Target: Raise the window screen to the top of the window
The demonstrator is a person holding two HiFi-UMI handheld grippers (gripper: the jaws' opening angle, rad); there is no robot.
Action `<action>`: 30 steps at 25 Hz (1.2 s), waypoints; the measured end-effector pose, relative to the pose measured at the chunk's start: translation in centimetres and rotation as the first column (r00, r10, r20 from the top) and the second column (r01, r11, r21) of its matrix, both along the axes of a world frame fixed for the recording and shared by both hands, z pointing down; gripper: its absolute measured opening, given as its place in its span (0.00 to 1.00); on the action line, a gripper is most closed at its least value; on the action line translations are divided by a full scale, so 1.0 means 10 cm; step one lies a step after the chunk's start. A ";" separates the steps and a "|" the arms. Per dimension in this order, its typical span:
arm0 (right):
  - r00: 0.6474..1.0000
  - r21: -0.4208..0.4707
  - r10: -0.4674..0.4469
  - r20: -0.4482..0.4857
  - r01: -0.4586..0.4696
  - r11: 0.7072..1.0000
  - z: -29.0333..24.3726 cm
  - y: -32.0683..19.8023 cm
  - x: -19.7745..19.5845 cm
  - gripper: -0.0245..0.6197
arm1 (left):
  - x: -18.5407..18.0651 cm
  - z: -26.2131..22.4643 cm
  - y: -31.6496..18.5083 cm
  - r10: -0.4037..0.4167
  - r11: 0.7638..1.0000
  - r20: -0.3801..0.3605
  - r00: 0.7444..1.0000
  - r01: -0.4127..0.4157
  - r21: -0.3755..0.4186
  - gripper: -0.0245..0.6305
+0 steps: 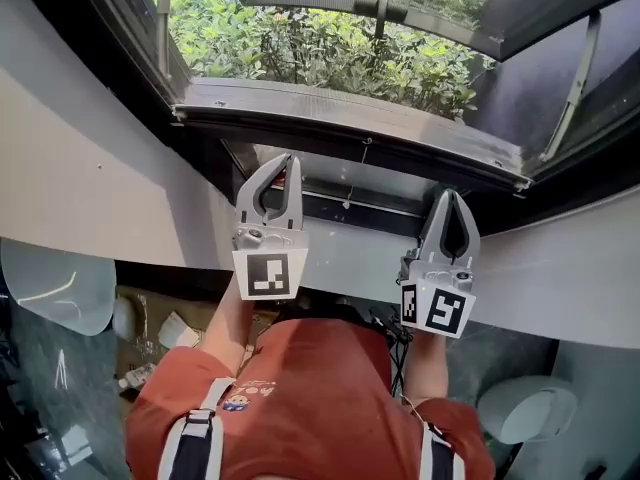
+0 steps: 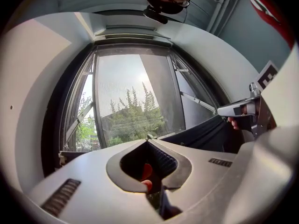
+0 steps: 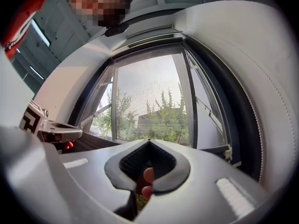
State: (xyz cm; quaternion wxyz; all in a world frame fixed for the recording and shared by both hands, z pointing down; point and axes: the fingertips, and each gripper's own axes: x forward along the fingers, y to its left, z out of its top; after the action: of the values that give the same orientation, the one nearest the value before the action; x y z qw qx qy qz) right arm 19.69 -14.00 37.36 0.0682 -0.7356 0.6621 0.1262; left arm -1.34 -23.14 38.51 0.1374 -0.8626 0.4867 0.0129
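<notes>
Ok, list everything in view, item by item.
window: one, dark frame, ahead, swung open outward
screen: one, grey mesh, faint across the opening
cord: one, thin, hanging under the frame's middle
shrubs: many, green, outside below
wall: one, white, around the window
round fixtures: two, white, floor left and floor right
clutter: several pieces, pale, floor left
shirt: one, red, bottom centre
straps: two, grey and black, on the shoulders
left tongs: one, grey, shut, empty, before the window
right tongs: one, grey, shut, empty, beside it
</notes>
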 end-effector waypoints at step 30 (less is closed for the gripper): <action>0.462 -0.437 -0.279 -0.842 -0.281 0.854 0.72 -0.64 0.29 0.33 | 0.11 0.59 -0.59 -0.110 0.970 0.879 0.463 -0.143 0.196 0.29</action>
State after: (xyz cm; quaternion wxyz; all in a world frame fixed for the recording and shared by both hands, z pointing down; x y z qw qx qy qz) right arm 22.57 -20.41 44.58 -0.4866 -0.5501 0.6061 0.3054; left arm -0.24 -29.07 44.40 0.4736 -0.7250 0.3307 -0.3751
